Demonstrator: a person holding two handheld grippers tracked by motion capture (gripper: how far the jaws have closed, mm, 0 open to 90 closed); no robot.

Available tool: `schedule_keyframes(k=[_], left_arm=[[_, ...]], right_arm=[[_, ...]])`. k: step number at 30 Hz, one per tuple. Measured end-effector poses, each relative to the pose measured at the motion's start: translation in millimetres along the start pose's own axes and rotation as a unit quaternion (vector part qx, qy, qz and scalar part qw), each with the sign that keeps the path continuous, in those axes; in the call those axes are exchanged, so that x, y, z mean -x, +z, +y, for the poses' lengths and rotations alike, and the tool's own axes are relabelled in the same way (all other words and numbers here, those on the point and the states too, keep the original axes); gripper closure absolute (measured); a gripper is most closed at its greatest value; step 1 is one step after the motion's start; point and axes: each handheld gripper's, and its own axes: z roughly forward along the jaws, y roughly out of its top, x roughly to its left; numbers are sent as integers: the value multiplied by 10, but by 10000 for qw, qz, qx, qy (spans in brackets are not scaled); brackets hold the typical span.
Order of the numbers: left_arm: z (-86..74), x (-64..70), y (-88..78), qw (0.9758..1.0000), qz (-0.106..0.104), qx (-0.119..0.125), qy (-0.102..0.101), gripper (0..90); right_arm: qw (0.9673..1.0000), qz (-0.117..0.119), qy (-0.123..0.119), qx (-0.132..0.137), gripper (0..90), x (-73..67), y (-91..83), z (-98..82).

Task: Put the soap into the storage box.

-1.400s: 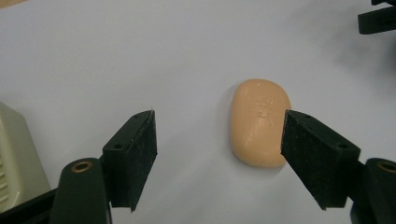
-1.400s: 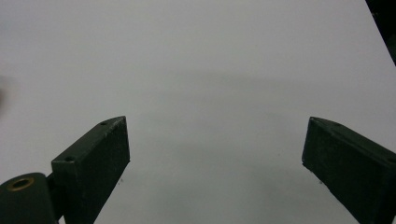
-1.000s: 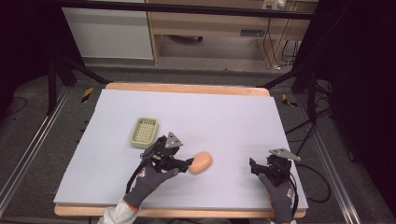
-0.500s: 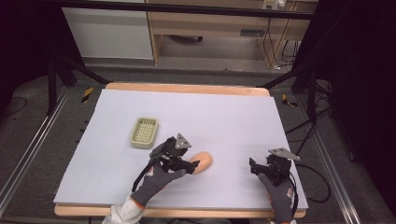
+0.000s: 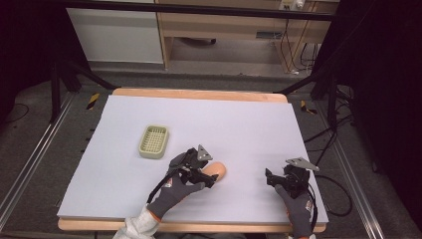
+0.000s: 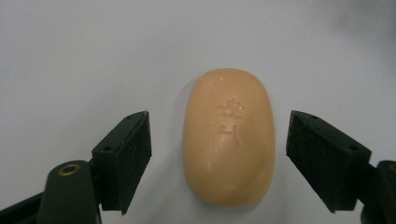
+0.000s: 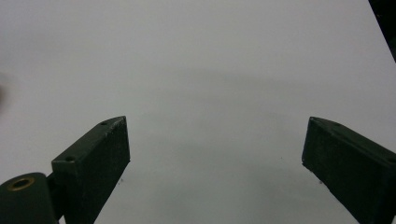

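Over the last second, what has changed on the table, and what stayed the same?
The left gripper slid a little toward the right, over the soap bar, which now lies between its open jaws, not yet gripped. The soap, the green soap dish and the open right gripper stayed in place.

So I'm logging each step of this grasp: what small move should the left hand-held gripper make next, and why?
Probably close the left hand-held gripper on the soap bar. In the left gripper view its open jaws already stand on either side of the bar, with bare table showing in both gaps, so neither pad touches it yet. The bar lies flat on the white table, roughly centred between them.
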Motion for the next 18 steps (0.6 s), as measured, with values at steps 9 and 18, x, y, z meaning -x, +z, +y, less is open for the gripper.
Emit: schedule_keyframes(k=[9,18], left_arm=[[10,25,104,9999,-33,-108,34,213],[11,61,225,9995,11,-291,129,218]], right_arm=[[10000,17,-54,2,79,-1,3,1],[10000,30,-37,-28,80,-4,6,0]])
